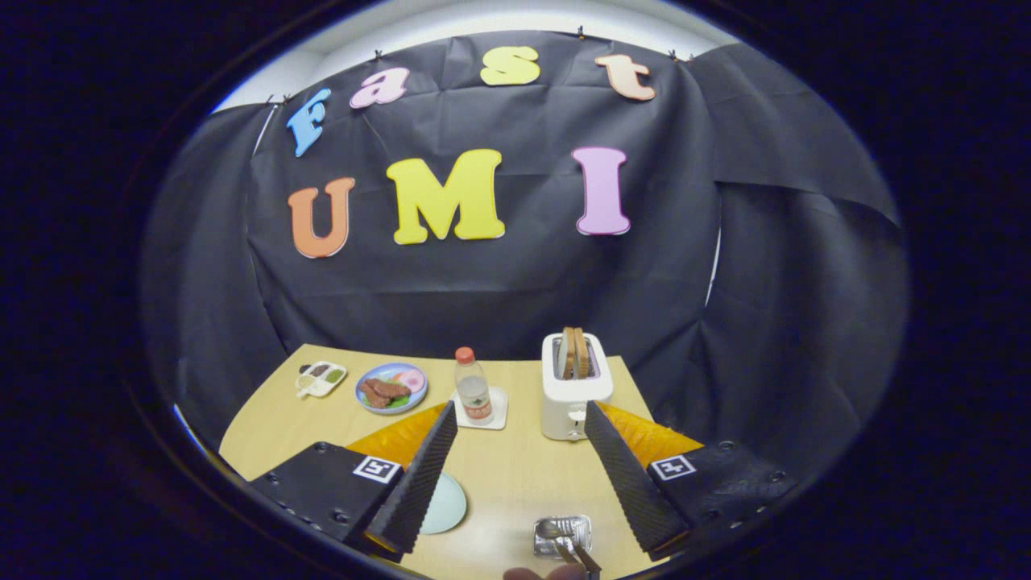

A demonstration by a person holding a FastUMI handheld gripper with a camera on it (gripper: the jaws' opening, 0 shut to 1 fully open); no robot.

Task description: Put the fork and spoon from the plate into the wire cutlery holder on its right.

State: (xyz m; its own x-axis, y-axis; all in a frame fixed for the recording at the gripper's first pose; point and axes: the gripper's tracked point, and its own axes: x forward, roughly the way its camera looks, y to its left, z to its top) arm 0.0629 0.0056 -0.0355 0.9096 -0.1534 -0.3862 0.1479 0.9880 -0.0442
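Observation:
My gripper (519,408) is open and holds nothing; it hangs high over the wooden table (515,475). Low between the fingers, close to me, stands the silvery wire cutlery holder (562,533). A spoon (551,529) rests in it, and a second metal handle (585,557) sticks out toward me; I cannot tell whether that is the fork. To the holder's left lies a pale green plate (445,505), half hidden behind my left finger (423,475). The part of it that shows is bare.
Beyond the fingers stand a white toaster (570,395) with bread in its slots and a water bottle (473,388) on a white coaster. Farther left are a blue plate of food (391,387) and a small white dish (320,379). A person's fingertips (552,573) touch near the holder.

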